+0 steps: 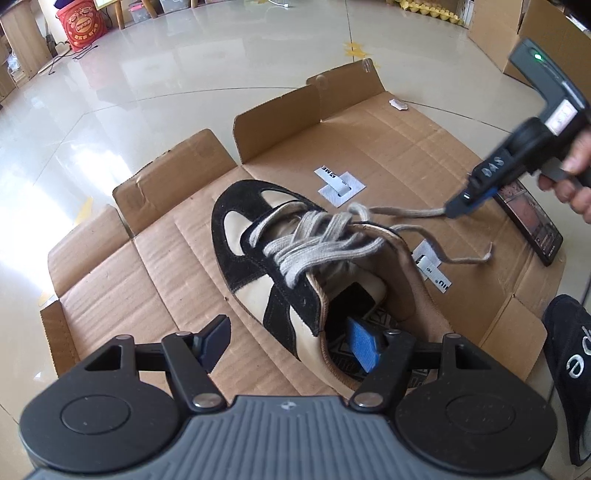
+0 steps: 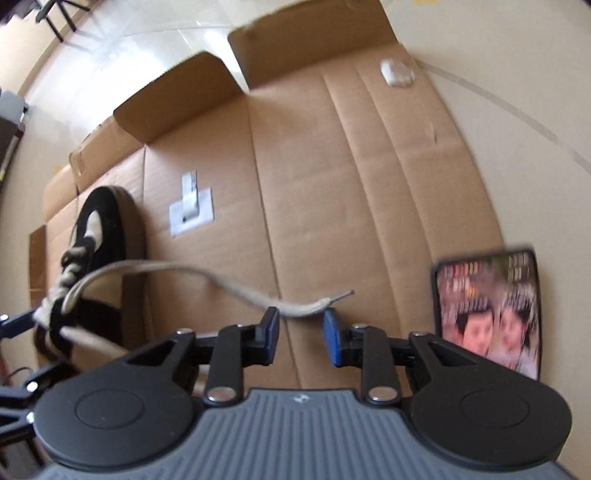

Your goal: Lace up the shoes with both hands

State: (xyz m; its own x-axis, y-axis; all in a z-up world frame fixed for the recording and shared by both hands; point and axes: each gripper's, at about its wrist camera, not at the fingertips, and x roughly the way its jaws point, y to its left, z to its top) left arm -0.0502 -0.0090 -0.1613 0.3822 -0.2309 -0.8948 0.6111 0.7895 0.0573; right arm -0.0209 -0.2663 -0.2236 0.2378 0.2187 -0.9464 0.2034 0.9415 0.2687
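We see the black-and-cream shoe [image 1: 280,273] lying on flattened cardboard [image 1: 388,147] on the floor. Our left tool [image 1: 288,343] stands open astride the shoe's collar, one finger inside. Our right tool [image 2: 300,325] is open, a grey lace end [image 2: 295,308] lying loose between its pads.

A flattened cardboard box [image 1: 369,147] lies open on the pale tiled floor [image 1: 184,74], its flaps standing up at the far edge. Two white labels [image 1: 341,186] are stuck on the cardboard. A phone [image 2: 487,314] with a lit screen lies near the right edge. A small white scrap [image 2: 397,74] sits at the far corner. Farther off stand a red bag [image 1: 82,27] and brown cartons [image 1: 517,40].
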